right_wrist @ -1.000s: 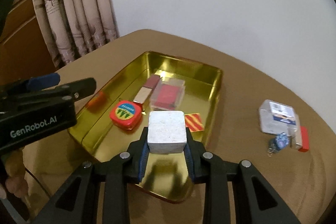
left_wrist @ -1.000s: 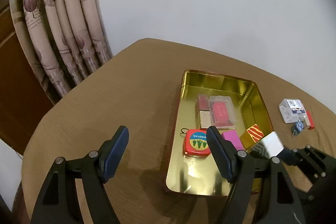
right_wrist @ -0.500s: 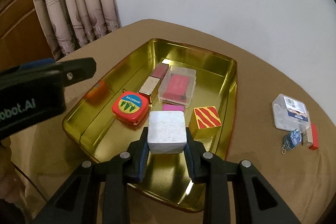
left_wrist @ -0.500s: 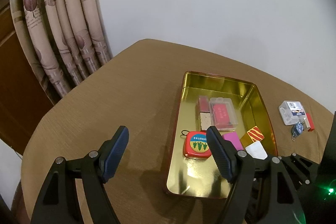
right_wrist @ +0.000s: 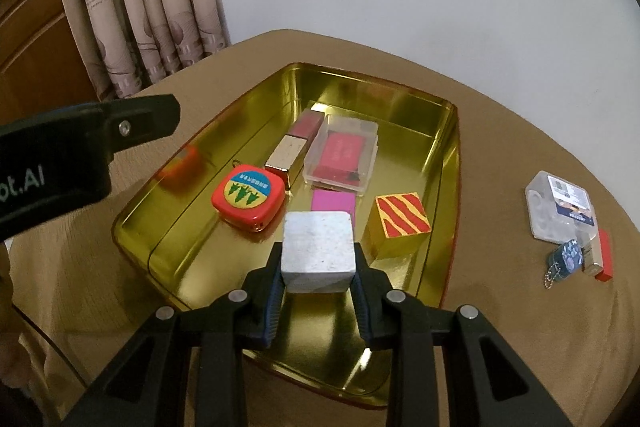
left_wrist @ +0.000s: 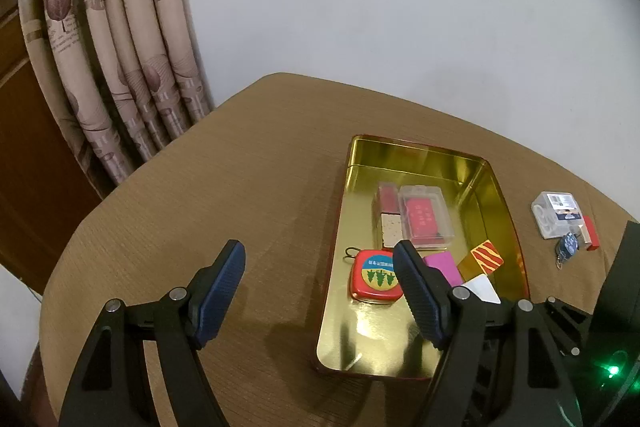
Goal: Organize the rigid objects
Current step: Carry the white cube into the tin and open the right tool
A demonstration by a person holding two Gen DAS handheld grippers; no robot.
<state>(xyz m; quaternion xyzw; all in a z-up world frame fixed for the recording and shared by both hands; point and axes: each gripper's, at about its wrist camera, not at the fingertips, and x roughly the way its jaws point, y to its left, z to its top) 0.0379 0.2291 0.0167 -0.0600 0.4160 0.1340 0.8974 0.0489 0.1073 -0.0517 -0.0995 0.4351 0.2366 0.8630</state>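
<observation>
A gold tin tray (right_wrist: 404,95) (left_wrist: 416,159) sits on the brown table. It holds a red tape measure (right_wrist: 248,197) (left_wrist: 374,277), a gold-and-red bar (right_wrist: 294,147), a clear case with a red card (right_wrist: 342,155), a pink block (right_wrist: 333,202) and a striped red-yellow cube (right_wrist: 400,223). My right gripper (right_wrist: 318,267) is shut on a white cube (right_wrist: 318,251), low over the tray's near part beside the striped cube. My left gripper (left_wrist: 318,291) is open and empty, above the table at the tray's left edge.
On the table right of the tray lie a clear plastic box (right_wrist: 560,213) (left_wrist: 556,213), a blue keyring tag (right_wrist: 566,257) and a red-and-silver stick (right_wrist: 600,255). Curtains (left_wrist: 120,67) hang at the back left; a white wall is behind the round table.
My right gripper has carried the white cube forward and down into the tray, now close beside the striped cube. The left gripper has stayed still and open.
</observation>
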